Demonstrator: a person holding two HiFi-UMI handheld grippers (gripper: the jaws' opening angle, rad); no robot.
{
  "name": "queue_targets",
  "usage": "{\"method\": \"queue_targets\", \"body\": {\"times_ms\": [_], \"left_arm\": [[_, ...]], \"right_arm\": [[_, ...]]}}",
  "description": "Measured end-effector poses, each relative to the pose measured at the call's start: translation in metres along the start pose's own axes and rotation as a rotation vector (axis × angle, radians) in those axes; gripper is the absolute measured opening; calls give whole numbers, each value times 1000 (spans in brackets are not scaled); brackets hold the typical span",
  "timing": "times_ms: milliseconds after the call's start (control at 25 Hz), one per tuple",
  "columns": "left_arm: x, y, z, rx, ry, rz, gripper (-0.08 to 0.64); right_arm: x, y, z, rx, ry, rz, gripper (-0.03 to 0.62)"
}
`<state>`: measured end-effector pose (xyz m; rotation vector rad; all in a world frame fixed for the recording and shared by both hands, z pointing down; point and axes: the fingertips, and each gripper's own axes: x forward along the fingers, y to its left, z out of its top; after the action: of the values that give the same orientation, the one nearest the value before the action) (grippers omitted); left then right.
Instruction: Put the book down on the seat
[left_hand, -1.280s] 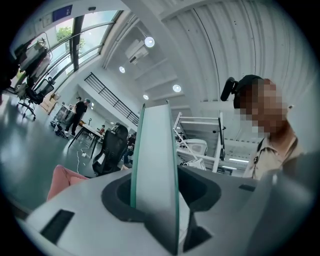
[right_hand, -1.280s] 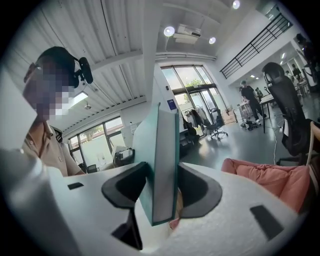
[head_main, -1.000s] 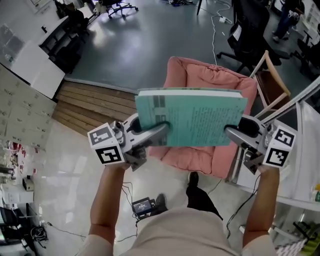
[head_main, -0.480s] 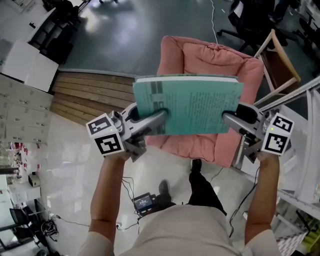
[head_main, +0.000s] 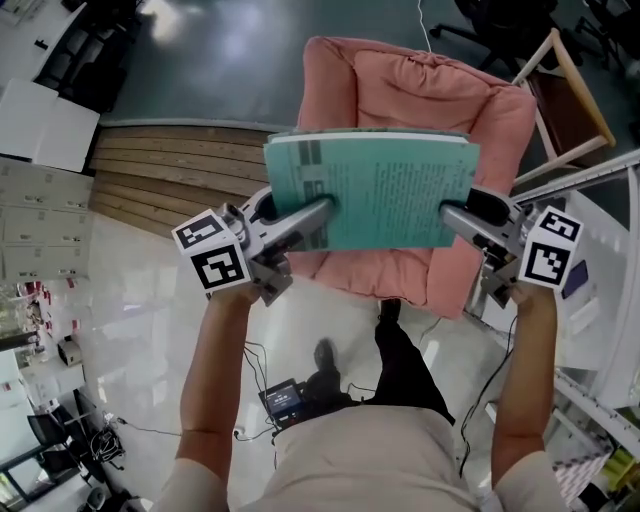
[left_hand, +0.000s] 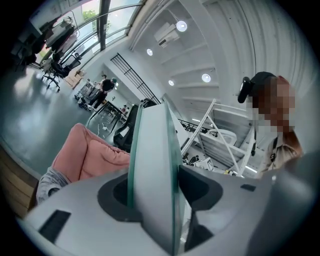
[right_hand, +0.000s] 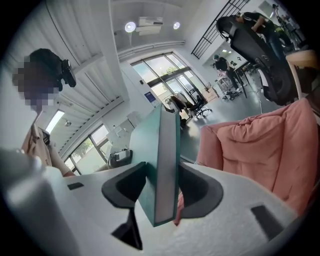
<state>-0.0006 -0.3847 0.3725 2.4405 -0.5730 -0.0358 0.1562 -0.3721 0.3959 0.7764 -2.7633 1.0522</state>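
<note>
- Head view: a teal book sits at the centre of the frame, held flat and level over the front part of a pink cushioned seat. From above it cannot be told whether the book touches the cushion.
- The left gripper grips the book's left edge and the right gripper grips its right edge, each held in one of the person's hands.
- Left gripper view: the book's edge fills the gap between the fingers. They have just been opening a little, yet both press on its covers.
- Right gripper view: the fingers are clamped on the book's other edge, and the seat's pink cushion fills the right of the frame.
- A strip of wooden flooring lies at the upper left of the head view, beside the seat.
</note>
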Motion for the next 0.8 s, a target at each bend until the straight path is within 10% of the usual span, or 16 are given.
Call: {"method": "queue_targets", "body": {"times_ms": [800], "left_arm": [[82, 136, -123, -125, 27, 143, 242]], "right_arm": [[33, -167, -100, 159, 55, -14, 190]]}}
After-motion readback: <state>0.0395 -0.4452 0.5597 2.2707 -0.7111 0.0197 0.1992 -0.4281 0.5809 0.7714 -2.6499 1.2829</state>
